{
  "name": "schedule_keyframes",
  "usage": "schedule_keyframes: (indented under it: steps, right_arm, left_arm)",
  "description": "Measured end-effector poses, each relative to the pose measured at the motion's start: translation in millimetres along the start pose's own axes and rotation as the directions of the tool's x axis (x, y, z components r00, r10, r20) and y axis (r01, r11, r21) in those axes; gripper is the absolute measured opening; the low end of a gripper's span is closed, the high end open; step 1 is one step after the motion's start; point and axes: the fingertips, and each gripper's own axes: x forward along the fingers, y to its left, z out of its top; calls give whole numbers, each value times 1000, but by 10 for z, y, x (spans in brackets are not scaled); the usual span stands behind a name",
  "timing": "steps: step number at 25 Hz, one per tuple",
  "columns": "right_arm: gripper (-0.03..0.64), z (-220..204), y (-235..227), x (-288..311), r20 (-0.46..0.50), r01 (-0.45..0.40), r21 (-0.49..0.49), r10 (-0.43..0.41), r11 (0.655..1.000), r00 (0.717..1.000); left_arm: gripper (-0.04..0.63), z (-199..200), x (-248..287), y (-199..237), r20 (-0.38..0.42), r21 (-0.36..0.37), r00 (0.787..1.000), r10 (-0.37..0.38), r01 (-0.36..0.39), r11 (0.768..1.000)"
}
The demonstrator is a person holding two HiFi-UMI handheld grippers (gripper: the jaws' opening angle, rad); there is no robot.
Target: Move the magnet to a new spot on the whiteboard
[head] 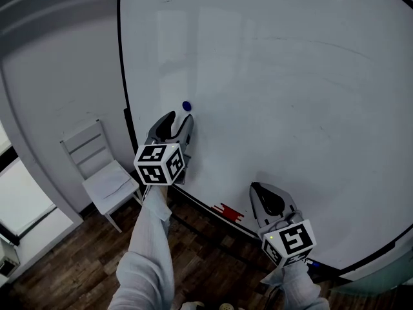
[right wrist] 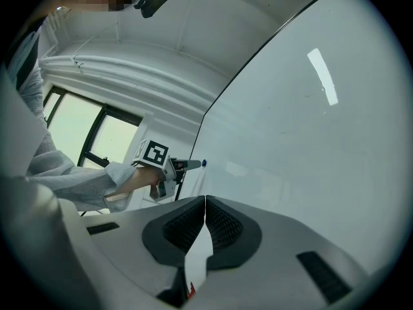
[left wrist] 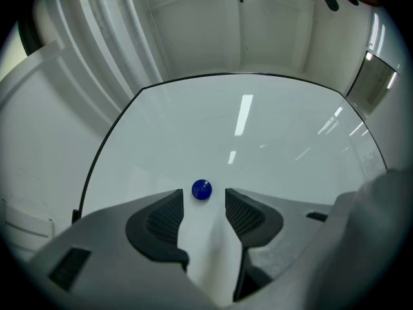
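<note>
A small round blue magnet (head: 186, 106) (left wrist: 201, 189) sticks to the whiteboard (head: 290, 76) near its left edge. My left gripper (head: 177, 118) (left wrist: 203, 196) is open just below the magnet, which sits at the tips of the jaws and apart from both pads. Nothing is gripped. My right gripper (head: 261, 189) (right wrist: 205, 200) is shut and empty, low on the board, to the right of the left one. The right gripper view shows the left gripper (right wrist: 169, 165) pointing at the magnet (right wrist: 204, 163) on the board (right wrist: 310, 141).
A white wooden chair (head: 97, 166) stands against the wall left of the board. A red item (head: 227, 212) lies at the board's bottom edge. Dark wooden floor (head: 64, 263) lies below. A window (right wrist: 97, 134) is behind the left arm.
</note>
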Motion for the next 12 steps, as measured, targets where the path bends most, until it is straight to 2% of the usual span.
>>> schedule_keyframes:
  steps: [12]
  right_arm:
    - [28,78,229,-149,18,-19,23,18,1000,1000]
  left_arm:
    - [196,-222,-541,-103,-66,-26,998,-12,10,1000]
